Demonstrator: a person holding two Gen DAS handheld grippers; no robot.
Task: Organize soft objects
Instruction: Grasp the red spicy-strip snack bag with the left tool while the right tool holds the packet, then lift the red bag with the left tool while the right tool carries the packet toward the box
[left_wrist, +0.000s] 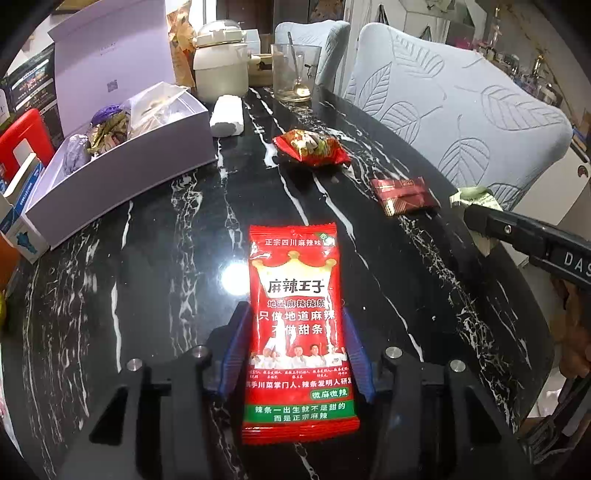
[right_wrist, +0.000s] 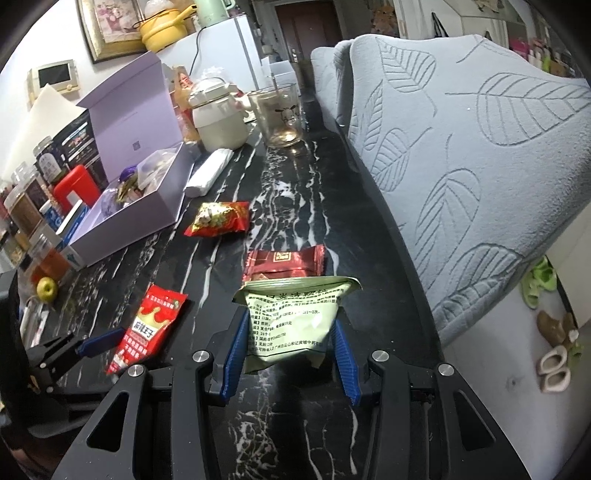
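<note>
A red snack packet (left_wrist: 297, 325) lies flat on the black marble table (left_wrist: 147, 258) between the blue pads of my left gripper (left_wrist: 295, 325); the jaws stand open around it. It also shows in the right wrist view (right_wrist: 149, 328). My right gripper (right_wrist: 290, 332) is open around a pale green pouch (right_wrist: 291, 321), which lies on the table. The pouch edge shows in the left wrist view (left_wrist: 474, 197) at the right gripper's fingers (left_wrist: 517, 230). A dark red wrapper (right_wrist: 284, 264) and a red-green candy bag (right_wrist: 218, 219) lie farther ahead.
An open lilac box (left_wrist: 122, 162) with wrapped sweets stands at the left. A white roll (left_wrist: 227, 116), a cream pot (left_wrist: 221, 66) and a glass with a spoon (left_wrist: 295, 70) stand at the back. A grey leaf-pattern chair (right_wrist: 480, 166) borders the right edge. Jars and an apple (right_wrist: 46, 290) crowd the left.
</note>
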